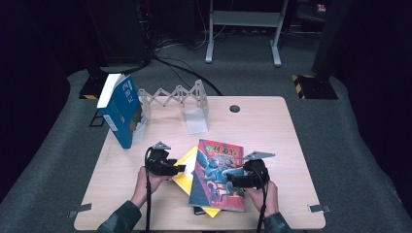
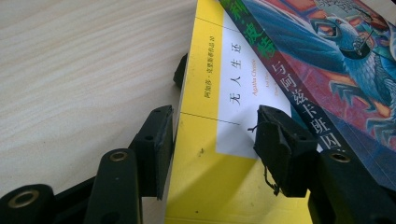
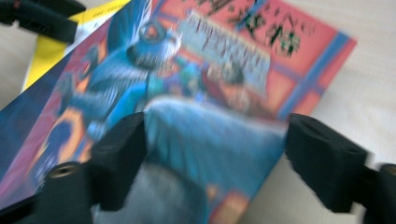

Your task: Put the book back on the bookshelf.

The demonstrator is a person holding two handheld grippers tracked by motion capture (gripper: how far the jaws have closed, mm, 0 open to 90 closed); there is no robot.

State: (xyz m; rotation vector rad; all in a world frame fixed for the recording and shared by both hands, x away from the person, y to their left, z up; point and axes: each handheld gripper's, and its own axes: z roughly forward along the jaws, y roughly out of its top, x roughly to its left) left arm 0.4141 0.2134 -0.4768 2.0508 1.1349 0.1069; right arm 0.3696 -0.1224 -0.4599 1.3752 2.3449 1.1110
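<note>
The picture-cover book [image 1: 217, 175] lies on the table [image 1: 272, 141] toward its near edge, on top of the Agatha Christie paperback [image 1: 185, 170], which sticks out from under its left side. A third book [image 1: 198, 211] peeks out beneath both at the near end. Behind the picture-cover book stands the accordion book rack [image 1: 180, 99]. Left of the picture-cover book and farther back, an upright book [image 1: 121, 110] leans at the rack's left end.

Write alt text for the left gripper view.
Two black fingers of the left gripper straddle the near edge of a yellow book on a pale wooden table. A colourful illustrated book overlaps it.
</note>
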